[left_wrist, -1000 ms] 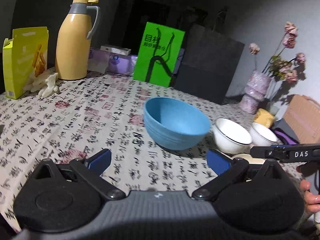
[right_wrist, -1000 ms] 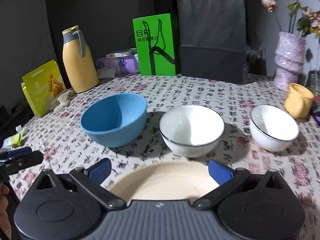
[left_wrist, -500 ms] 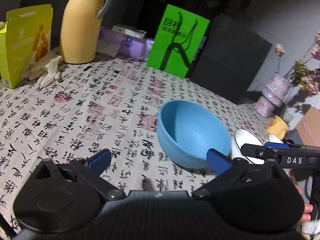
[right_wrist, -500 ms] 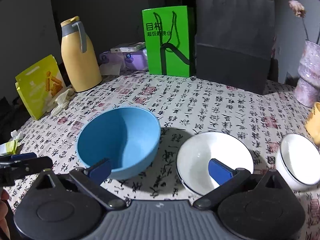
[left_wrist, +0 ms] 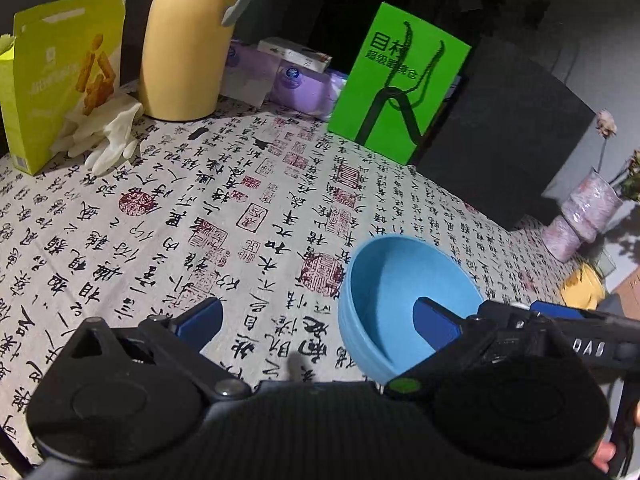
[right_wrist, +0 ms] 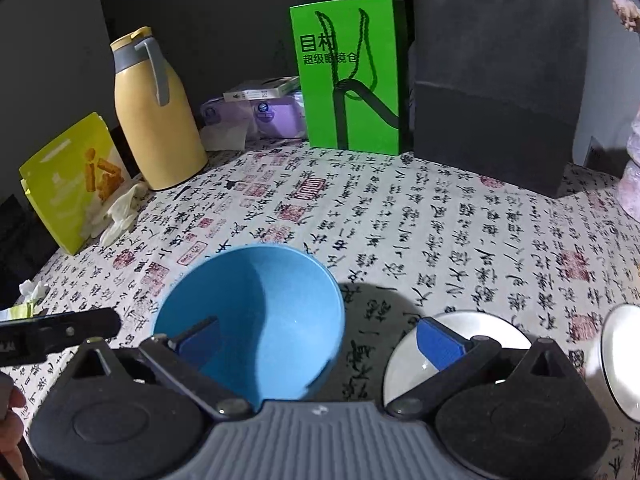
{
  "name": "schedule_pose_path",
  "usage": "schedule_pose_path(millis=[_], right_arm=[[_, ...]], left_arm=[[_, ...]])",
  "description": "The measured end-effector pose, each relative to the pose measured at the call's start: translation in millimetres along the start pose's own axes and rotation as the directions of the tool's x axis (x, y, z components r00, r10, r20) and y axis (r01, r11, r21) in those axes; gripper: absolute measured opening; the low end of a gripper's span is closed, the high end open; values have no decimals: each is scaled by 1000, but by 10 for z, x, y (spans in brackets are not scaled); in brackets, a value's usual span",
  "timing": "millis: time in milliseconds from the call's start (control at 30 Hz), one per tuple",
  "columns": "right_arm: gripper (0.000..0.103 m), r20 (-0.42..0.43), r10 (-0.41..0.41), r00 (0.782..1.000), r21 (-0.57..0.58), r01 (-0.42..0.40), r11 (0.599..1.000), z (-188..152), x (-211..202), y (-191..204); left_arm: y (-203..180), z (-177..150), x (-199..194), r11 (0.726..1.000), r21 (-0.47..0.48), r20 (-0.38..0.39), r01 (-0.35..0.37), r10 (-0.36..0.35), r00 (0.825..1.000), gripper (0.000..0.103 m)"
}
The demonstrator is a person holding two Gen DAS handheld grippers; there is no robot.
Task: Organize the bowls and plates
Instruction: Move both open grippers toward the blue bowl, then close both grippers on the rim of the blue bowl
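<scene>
A blue bowl [left_wrist: 400, 292] [right_wrist: 256, 320] stands upright on the calligraphy tablecloth [left_wrist: 200, 220]. My left gripper [left_wrist: 316, 322] is open and empty, with its right fingertip over the bowl's inside and its left fingertip over the cloth. My right gripper [right_wrist: 318, 334] is open and empty, with its left fingertip over the blue bowl and its right fingertip over a white bowl [right_wrist: 460, 344]. A second white bowl [right_wrist: 620, 360] sits at the right edge. The right gripper's finger shows in the left wrist view, beside the blue bowl.
A yellow thermos [right_wrist: 154, 116], a yellow snack box [right_wrist: 72, 180] and white gloves [left_wrist: 108, 136] stand at the left. A green bag [right_wrist: 348, 76], a black bag [right_wrist: 492, 80] and purple packs [right_wrist: 256, 116] line the back. A pink vase [left_wrist: 580, 216] and yellow cup [left_wrist: 580, 288] are right.
Both grippers have moved forward and lower toward the blue bowl. The cream plate seen under the right gripper a second ago has dropped out of view.
</scene>
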State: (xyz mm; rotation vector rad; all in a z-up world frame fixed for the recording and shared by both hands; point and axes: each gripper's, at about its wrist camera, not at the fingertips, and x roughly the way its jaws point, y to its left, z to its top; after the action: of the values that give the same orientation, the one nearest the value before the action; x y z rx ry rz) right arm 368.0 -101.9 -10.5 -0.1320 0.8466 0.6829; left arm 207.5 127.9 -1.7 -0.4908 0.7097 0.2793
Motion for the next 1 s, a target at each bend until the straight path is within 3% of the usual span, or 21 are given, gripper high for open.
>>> schedule_pose_path(millis=[200, 400, 667, 900, 1000], right_arm=[[101, -16, -20, 1000, -26, 20, 999, 124, 108, 40], [87, -60, -54, 997, -47, 52, 998, 178, 222, 23], [49, -124, -63, 990, -57, 57, 997, 141, 350, -24], [30, -168, -65, 984, -82, 51, 995, 124, 449, -22], [21, -182, -68, 981, -82, 54, 995, 118, 479, -26]], left_arm=[[-60, 120, 114, 999, -37, -30, -3, 2, 1000, 103], [-114, 91, 284, 999, -48, -77, -19, 15, 997, 100], [-143, 52, 418, 999, -43, -117, -21, 16, 993, 86], [-187, 37, 495, 999, -38, -147, -15, 10, 989, 73], [-204, 30, 520, 999, -30, -162, -11, 6, 987, 62]])
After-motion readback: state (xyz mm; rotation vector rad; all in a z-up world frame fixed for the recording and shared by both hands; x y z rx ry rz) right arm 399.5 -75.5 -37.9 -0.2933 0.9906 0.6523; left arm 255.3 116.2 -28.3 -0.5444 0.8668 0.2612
